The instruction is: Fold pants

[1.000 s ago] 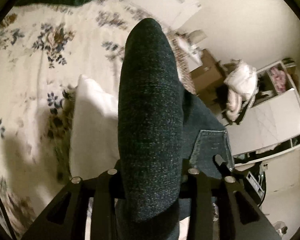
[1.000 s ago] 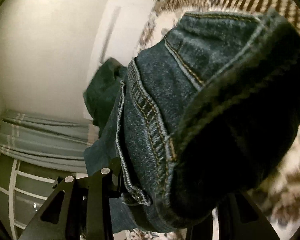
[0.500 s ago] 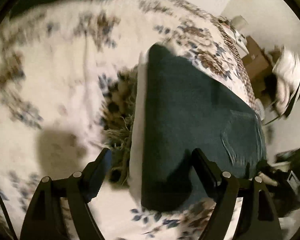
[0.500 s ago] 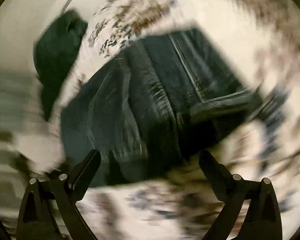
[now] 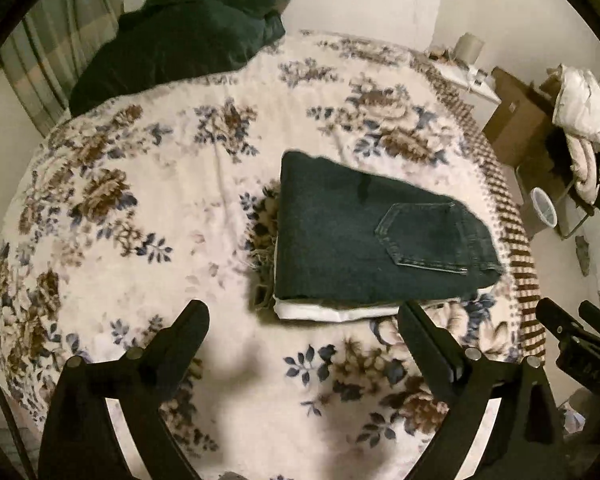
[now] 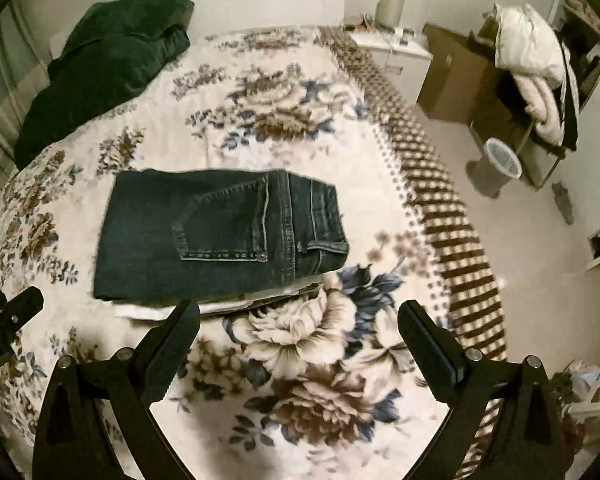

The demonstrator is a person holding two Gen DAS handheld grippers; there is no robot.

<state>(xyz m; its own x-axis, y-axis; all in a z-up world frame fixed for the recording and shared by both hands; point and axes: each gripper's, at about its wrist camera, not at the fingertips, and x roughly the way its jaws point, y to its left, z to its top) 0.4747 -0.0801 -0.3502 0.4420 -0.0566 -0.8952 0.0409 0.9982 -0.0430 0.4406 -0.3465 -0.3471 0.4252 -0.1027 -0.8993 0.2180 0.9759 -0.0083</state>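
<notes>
The dark blue jeans (image 5: 364, 236) lie folded into a compact rectangle on the floral bedspread (image 5: 140, 208), back pocket up, on top of a folded white garment (image 5: 332, 313). They also show in the right wrist view (image 6: 220, 236). My left gripper (image 5: 304, 320) is open and empty, held above the bed just short of the jeans' near edge. My right gripper (image 6: 300, 316) is open and empty, also just short of the near edge. The right gripper's body shows at the right edge of the left wrist view (image 5: 580, 340).
A dark green pillow (image 5: 180, 36) lies at the head of the bed. The bed's right edge has a brown checked border (image 6: 440, 200). Beyond it stand a white bin (image 6: 496, 164), a cardboard box (image 6: 452, 76) and a chair with white bedding (image 6: 528, 60).
Both grippers have let go of the jeans, opened, and pulled back and up. The jeans, held in the air a second ago, now lie folded on the white garment.
</notes>
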